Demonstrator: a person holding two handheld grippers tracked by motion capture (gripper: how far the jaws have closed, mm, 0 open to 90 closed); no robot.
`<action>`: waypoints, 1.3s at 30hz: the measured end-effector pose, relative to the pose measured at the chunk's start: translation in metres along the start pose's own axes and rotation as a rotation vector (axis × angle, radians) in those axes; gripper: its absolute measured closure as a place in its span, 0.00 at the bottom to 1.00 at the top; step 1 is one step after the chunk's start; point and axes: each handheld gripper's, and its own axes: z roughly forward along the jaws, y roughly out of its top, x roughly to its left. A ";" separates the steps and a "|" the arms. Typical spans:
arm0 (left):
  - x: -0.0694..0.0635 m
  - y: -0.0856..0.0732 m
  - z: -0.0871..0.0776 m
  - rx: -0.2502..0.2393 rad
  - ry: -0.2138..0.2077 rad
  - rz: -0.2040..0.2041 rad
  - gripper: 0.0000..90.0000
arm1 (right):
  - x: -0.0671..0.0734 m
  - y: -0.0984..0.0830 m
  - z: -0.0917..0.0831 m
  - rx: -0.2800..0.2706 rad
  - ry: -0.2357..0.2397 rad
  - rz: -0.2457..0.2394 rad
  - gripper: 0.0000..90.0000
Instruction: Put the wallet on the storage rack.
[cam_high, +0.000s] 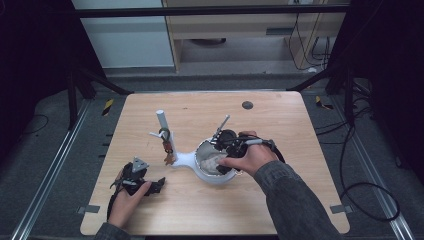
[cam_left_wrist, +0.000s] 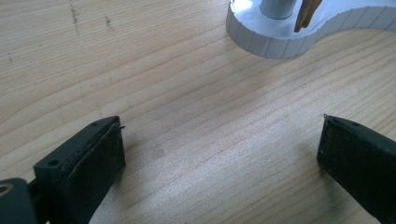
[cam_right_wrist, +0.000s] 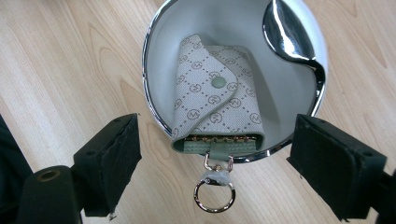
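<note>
Two grippers on the wooden table (cam_high: 150, 210), and over on the left side the left gripper (cam_high: 161, 186) rests low on the wood with its jaws spread wide and nothing between them, near the round white base (cam_left_wrist: 275, 35) of the stand with its upright post (cam_high: 163, 128). Moving right, the chrome-rimmed white bowl (cam_right_wrist: 156, 60) holds the patterned key pouch (cam_right_wrist: 215, 100), its snap flap shut and its metal ring (cam_right_wrist: 214, 198) hanging out over the rim onto the table. Above it the right gripper (cam_right_wrist: 215, 161) hovers, jaws apart on either side of the pouch's near end, touching nothing.
</note>
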 end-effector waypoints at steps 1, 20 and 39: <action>0.000 0.000 0.000 0.000 0.000 0.000 0.00 | 0.000 -0.001 -0.001 -0.008 -0.004 -0.002 0.16; 0.000 0.000 0.000 -0.002 0.000 -0.001 0.00 | -0.011 -0.025 -0.021 -0.132 -0.060 0.064 0.07; -0.001 0.000 0.000 -0.001 0.000 -0.003 0.00 | -0.026 -0.047 -0.038 -0.210 -0.118 0.121 0.08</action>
